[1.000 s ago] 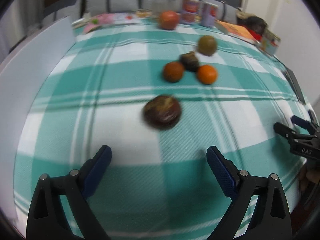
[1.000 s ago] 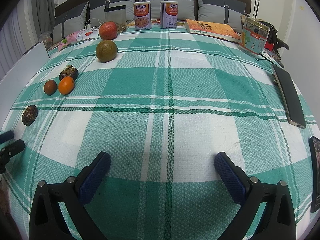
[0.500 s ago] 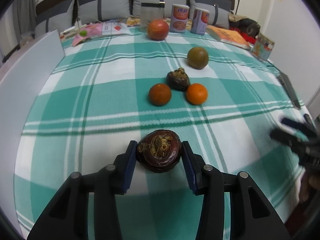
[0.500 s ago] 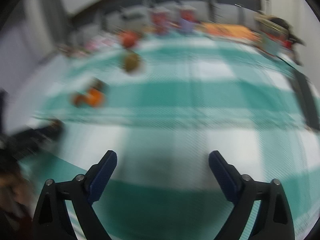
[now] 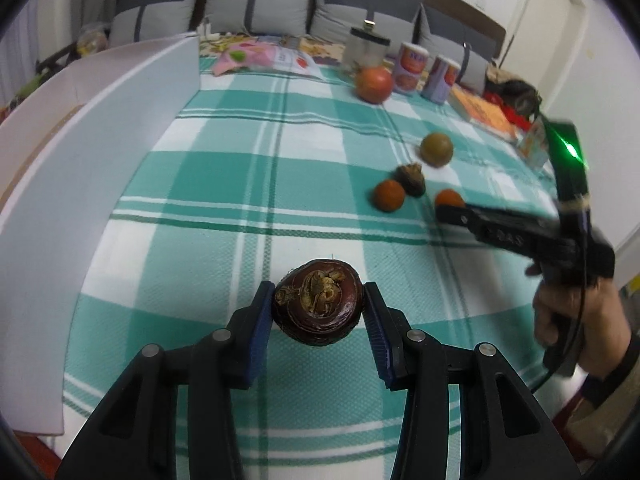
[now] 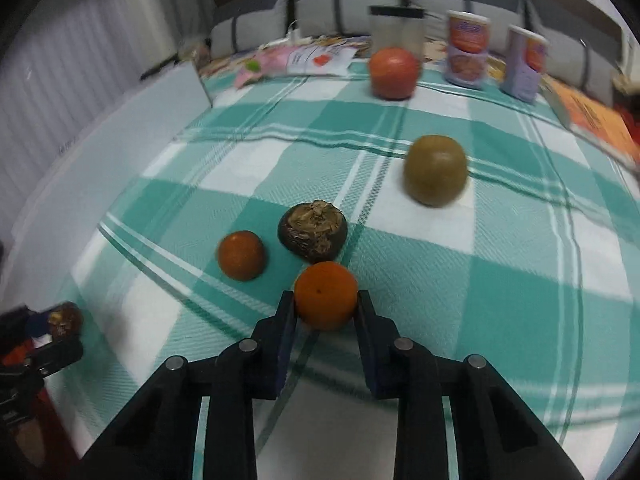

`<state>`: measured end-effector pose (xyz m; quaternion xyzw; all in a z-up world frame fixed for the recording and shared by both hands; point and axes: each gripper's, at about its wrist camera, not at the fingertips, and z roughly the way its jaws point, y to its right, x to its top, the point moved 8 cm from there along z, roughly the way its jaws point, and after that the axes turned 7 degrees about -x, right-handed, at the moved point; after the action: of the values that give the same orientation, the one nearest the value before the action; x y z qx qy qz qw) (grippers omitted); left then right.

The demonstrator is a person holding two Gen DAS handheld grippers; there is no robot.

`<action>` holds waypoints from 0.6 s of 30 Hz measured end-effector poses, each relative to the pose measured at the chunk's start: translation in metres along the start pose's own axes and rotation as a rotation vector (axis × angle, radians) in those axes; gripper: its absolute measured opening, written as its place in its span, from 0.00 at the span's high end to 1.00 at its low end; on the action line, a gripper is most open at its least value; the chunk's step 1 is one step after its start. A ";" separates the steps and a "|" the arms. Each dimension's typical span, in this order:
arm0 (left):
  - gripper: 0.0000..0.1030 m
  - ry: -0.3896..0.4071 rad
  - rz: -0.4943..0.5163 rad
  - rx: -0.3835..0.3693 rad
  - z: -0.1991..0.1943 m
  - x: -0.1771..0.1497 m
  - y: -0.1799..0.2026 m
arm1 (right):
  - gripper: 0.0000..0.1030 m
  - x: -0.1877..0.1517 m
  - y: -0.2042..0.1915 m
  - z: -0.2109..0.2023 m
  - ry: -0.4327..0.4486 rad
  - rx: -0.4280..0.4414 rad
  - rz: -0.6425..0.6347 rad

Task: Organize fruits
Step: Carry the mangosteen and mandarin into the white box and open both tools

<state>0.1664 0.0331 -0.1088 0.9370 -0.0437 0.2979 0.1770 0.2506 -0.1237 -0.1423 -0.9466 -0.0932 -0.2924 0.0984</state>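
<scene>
My left gripper (image 5: 319, 304) is shut on a dark brown wrinkled fruit (image 5: 318, 306) just above the checked cloth. My right gripper (image 6: 326, 306) is closed around a small orange (image 6: 326, 294) on the cloth, its pads touching both sides. Beside it lie a darker orange fruit (image 6: 241, 255), a second dark wrinkled fruit (image 6: 313, 230), a green-brown round fruit (image 6: 435, 169) and a red one (image 6: 394, 73) farther back. In the left wrist view the right gripper (image 5: 452, 212) reaches in from the right over that cluster (image 5: 414, 180).
A white board (image 5: 80, 152) stands along the left edge of the green checked cloth (image 5: 248, 128). Two cans (image 6: 468, 50), a clear jar (image 6: 396, 28), an orange book (image 6: 592, 116) and paper packets (image 6: 304, 58) line the back, before grey cushions.
My left gripper closed on the dark fruit and lifted it, turning left. My right gripper swung left to the fruit cluster and closed around the small orange.
</scene>
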 end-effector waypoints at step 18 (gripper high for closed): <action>0.56 0.101 -0.348 0.215 -0.150 0.040 -0.206 | 0.71 0.081 -0.361 -0.059 -0.072 0.501 -0.309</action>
<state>0.1566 0.2802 -0.0352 0.9278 0.1597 0.3125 0.1269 0.2002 0.2196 -0.0004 -0.8771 -0.3091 -0.2382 0.2800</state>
